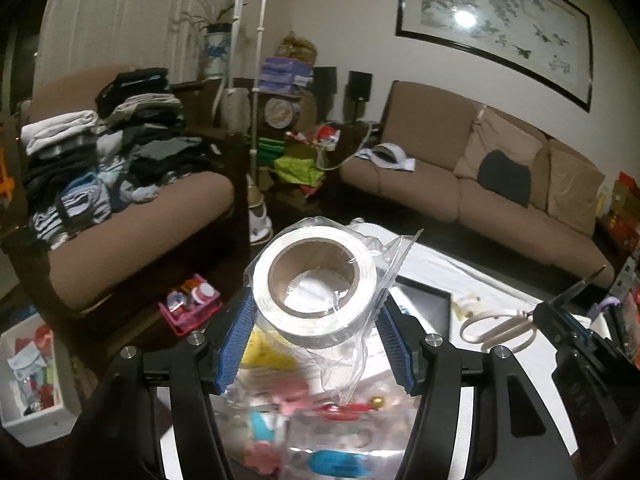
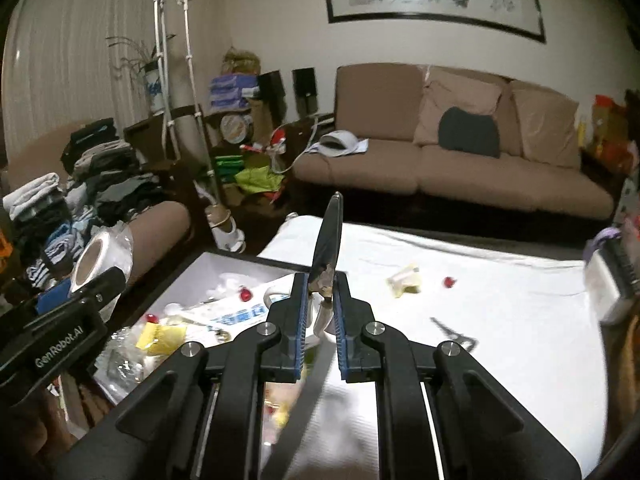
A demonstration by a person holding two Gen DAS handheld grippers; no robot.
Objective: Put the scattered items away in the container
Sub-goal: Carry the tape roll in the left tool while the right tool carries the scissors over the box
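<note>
Here the left hand-held gripper (image 1: 316, 312), at the centre of the left wrist view, is clamped half-wide on a bagged tape roll (image 1: 316, 284) held up above the worktop (image 1: 472, 276). The right hand-held gripper (image 2: 322, 304), in mid-frame of the right wrist view, is nearly closed on scissors (image 2: 328, 240), blades pointing up. The box (image 2: 224, 264), left of centre, holds mixed small items. A red bead (image 2: 449, 281) and a pale wrapper (image 2: 405, 280) lie on the white cloth (image 2: 500, 320).

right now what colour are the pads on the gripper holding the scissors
Blue, ribbed pads; clearest in the right wrist view.
</note>
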